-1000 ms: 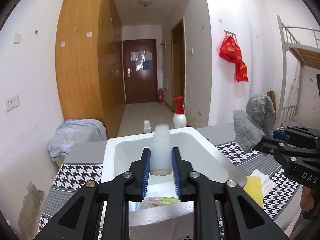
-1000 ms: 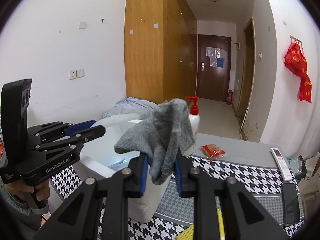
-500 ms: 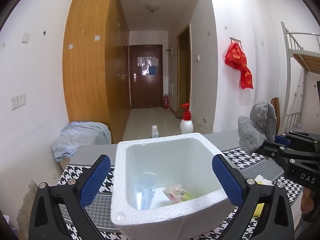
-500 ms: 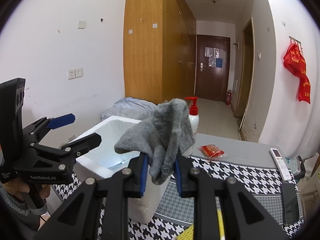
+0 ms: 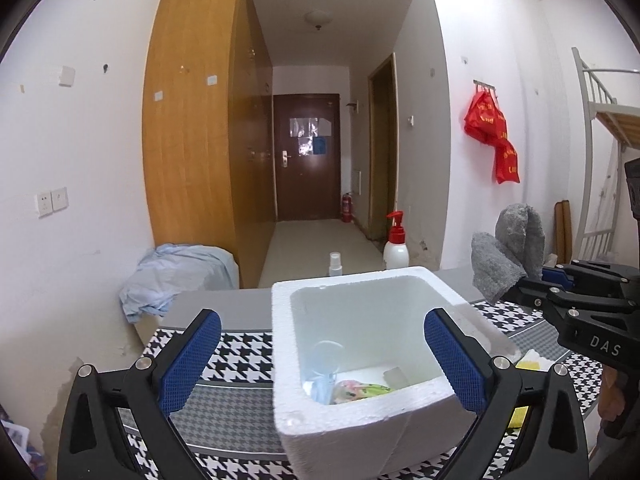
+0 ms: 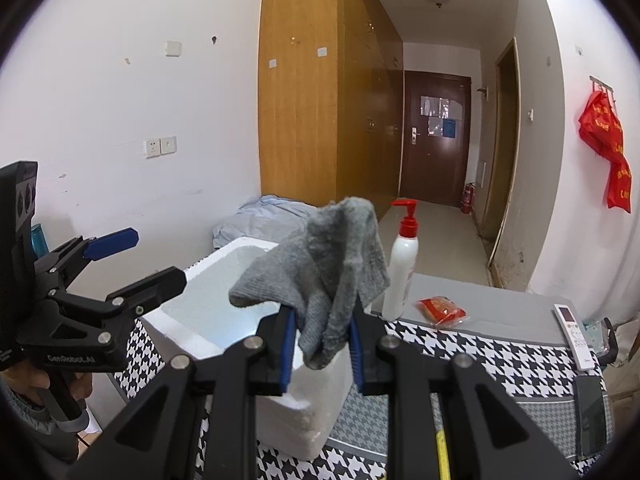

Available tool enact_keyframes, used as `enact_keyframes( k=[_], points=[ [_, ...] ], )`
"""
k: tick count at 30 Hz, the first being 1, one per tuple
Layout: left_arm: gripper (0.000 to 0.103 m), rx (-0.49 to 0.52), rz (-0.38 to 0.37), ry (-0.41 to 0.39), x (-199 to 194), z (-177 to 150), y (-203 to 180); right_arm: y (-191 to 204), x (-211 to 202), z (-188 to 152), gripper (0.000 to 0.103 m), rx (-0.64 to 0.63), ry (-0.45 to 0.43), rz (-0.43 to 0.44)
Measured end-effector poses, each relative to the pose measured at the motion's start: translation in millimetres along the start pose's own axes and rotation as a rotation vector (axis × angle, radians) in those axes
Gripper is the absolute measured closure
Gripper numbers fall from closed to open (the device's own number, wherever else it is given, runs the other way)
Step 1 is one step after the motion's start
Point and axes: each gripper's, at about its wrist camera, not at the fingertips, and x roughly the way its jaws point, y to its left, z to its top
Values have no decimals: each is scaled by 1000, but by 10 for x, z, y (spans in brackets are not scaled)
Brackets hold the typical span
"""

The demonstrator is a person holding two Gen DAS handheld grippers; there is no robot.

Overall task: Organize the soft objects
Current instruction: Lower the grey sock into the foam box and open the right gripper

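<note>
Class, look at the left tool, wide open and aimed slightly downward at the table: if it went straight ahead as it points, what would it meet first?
Most likely the white foam box: the left tool straddles its near wall, so that comes first.

Yellow sponge (image 5: 520, 414) — mostly hidden behind the left gripper's finger (image 5: 456, 364) — perhaps stacked.

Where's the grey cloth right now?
Pinched in the right gripper, the grey cloth is held up beside the foam box, near its right rim in the left wrist view.
</note>
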Motion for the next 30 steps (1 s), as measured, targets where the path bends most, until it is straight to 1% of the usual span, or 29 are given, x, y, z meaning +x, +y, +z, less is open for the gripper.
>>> enact_keyframes(
  k=[5, 9, 16, 23, 30],
  points=[
    [1, 6, 10, -11, -77, -11, 77, 37, 52, 16, 76, -3, -3, 14],
    [1, -8, 12, -13, -141, -29, 156, 105, 103, 43, 76, -7, -1, 35],
    [1, -22, 43, -18, -223, -69, 274, 221, 202, 93, 76, -19, 9, 59],
    [1, -37, 39, -20, -279, -92, 334, 339, 326, 139, 76, -38, 26, 81],
    [1, -40, 46, -20, -292, -89, 369, 354, 429, 152, 76, -39, 39, 87]
  ],
)
